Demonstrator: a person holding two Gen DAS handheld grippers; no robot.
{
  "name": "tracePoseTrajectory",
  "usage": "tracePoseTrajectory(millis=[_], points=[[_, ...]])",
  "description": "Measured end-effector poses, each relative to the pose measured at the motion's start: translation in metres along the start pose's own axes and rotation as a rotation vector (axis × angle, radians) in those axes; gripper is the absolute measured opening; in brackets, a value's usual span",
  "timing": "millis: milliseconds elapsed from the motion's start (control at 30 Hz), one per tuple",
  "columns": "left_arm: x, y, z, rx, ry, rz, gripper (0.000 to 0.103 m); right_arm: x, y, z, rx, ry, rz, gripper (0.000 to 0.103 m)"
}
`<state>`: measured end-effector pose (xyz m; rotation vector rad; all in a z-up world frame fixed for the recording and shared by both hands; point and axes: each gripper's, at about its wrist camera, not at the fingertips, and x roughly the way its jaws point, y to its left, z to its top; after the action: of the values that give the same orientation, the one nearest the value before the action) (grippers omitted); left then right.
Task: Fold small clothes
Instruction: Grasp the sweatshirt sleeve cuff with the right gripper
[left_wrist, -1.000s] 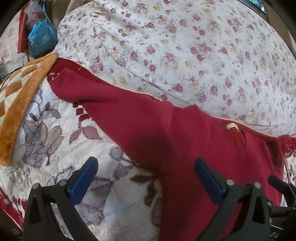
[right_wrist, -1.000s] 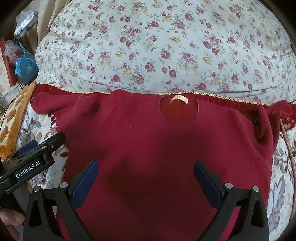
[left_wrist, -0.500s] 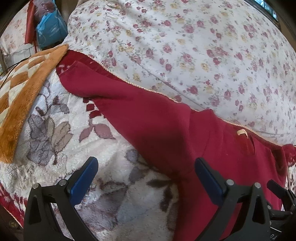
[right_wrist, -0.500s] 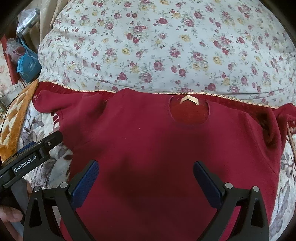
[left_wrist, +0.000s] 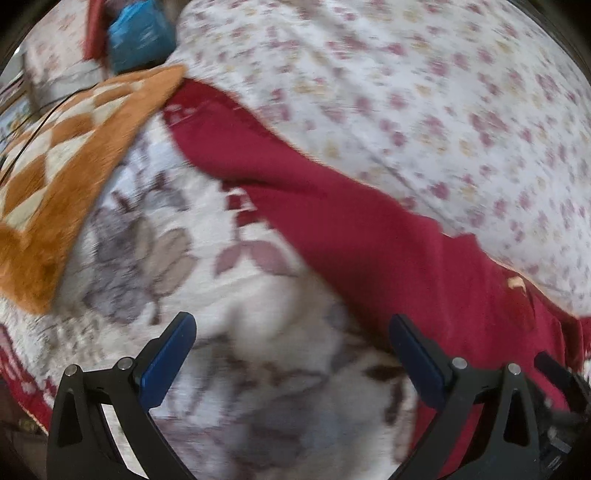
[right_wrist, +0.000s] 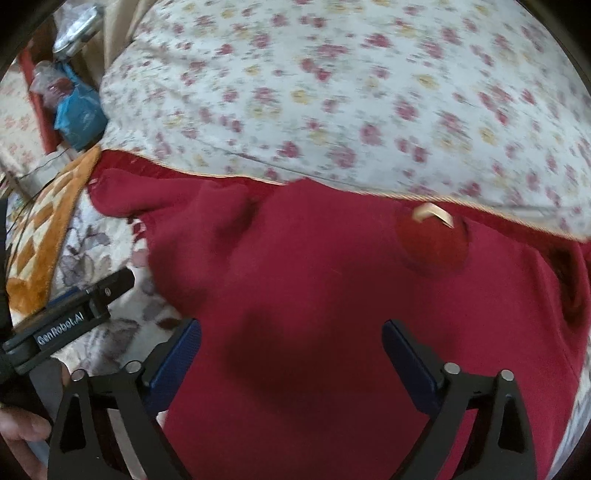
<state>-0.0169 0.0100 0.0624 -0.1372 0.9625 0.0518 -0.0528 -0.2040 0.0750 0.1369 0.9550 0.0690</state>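
Observation:
A dark red sweater (right_wrist: 314, 295) lies spread flat on the bed, neck opening with a cream label (right_wrist: 432, 214) at the far edge. Its left sleeve (left_wrist: 295, 173) stretches out to the far left in the left wrist view. My left gripper (left_wrist: 291, 354) is open and empty, above the leaf-patterned blanket just left of the sweater's body. My right gripper (right_wrist: 291, 354) is open and empty, above the sweater's lower middle. The left gripper's body (right_wrist: 74, 317) shows at the left of the right wrist view.
A floral pillow or quilt (right_wrist: 351, 92) lies behind the sweater. An orange checked blanket (left_wrist: 66, 155) lies at the left. A blue bag (left_wrist: 140, 33) and clutter sit at the far left. The white leaf-patterned blanket (left_wrist: 166, 240) covers the bed.
My left gripper has moved left, off the sweater's body to above the blanket. The right wrist view has shifted left and tilted. Both views are blurred by motion.

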Motion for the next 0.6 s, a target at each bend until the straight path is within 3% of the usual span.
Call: tracePoseTrajectory(millis=[167,367,600], points=[[-0.008,0.039,0.007,-0.062,-0.038,0.096,0.103,0.028,0.047,0.05,-0.072,0.001,0.142,0.085],[-0.017,0.077,0.017,-0.107,-0.083,0.193,0.103,0.084,0.122,0.095,-0.136,0.009,0.293,0.084],[-0.018,0.11,0.019,-0.187,-0.081,0.22,0.103,0.139,0.209,0.118,-0.221,0.013,0.361,0.083]])
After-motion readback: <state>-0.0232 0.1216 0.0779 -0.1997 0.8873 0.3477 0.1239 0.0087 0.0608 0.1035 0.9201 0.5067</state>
